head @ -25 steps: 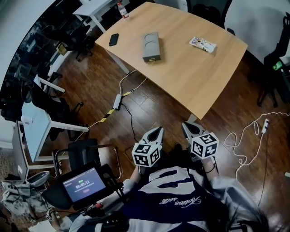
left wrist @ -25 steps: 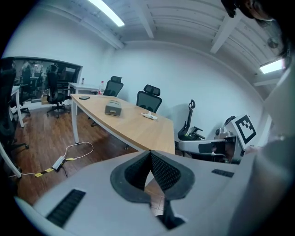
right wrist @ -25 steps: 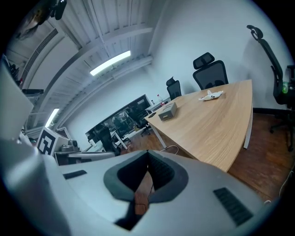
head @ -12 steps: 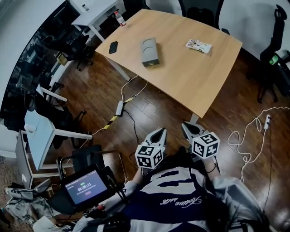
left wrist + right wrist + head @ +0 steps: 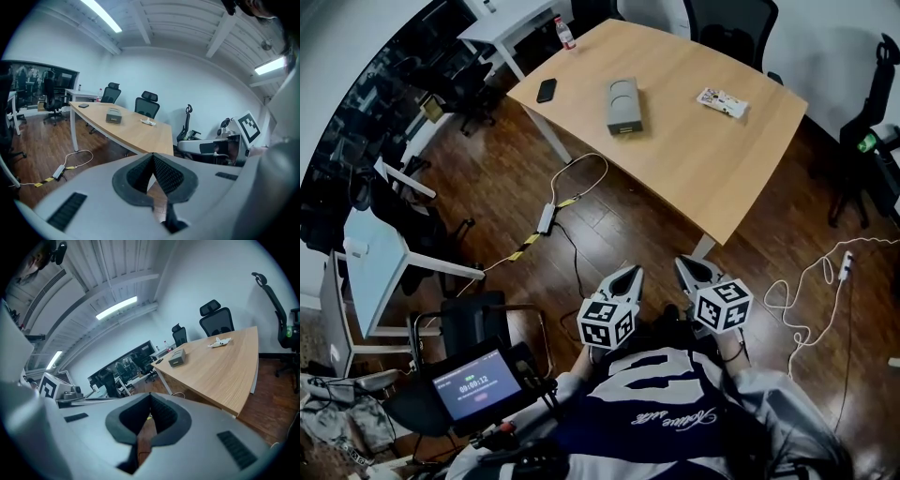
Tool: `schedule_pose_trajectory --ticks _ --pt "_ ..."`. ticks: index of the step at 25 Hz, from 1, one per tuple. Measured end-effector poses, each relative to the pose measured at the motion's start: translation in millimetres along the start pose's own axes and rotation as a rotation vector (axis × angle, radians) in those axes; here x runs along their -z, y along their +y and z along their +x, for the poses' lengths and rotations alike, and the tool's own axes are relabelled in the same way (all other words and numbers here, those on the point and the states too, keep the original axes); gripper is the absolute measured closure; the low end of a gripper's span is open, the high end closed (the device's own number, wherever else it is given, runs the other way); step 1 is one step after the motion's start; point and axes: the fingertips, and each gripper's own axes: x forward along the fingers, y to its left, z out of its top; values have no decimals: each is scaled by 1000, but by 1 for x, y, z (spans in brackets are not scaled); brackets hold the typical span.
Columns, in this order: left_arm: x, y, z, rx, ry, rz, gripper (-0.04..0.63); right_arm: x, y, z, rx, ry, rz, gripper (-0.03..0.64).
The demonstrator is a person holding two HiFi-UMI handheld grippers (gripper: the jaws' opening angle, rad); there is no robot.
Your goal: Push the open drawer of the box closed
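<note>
The wooden desk (image 5: 694,141) fills the upper part of the head view, and everything else is best placed by it. Both grippers hang well short of the desk's near corner, over the dark floor (image 5: 609,225). The left gripper (image 5: 625,277) has its jaws pressed together at the tips with nothing between them, and the right gripper (image 5: 686,270) is likewise closed and empty (each gripper view shows the ribbed pads meeting in a point). The grey box (image 5: 623,105) lies on the desk toward its far-left part, well apart from both grippers. Its drawer is too small to make out, so I cannot tell how far it stands open. A printed packet (image 5: 721,101) lies toward the desk's far-right edge, and a dark phone (image 5: 546,90) near its left corner. As I judge it, the task has not begun: nothing touches the box, and both the approach and the push are left to do.
</note>
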Motion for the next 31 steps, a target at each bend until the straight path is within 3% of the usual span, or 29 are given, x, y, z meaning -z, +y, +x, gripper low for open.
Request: schedule_pose_trajectory --ticks 31 --pt "8 19 -36 15 -63 -74 592 18 34 -10 49 22 -73 621"
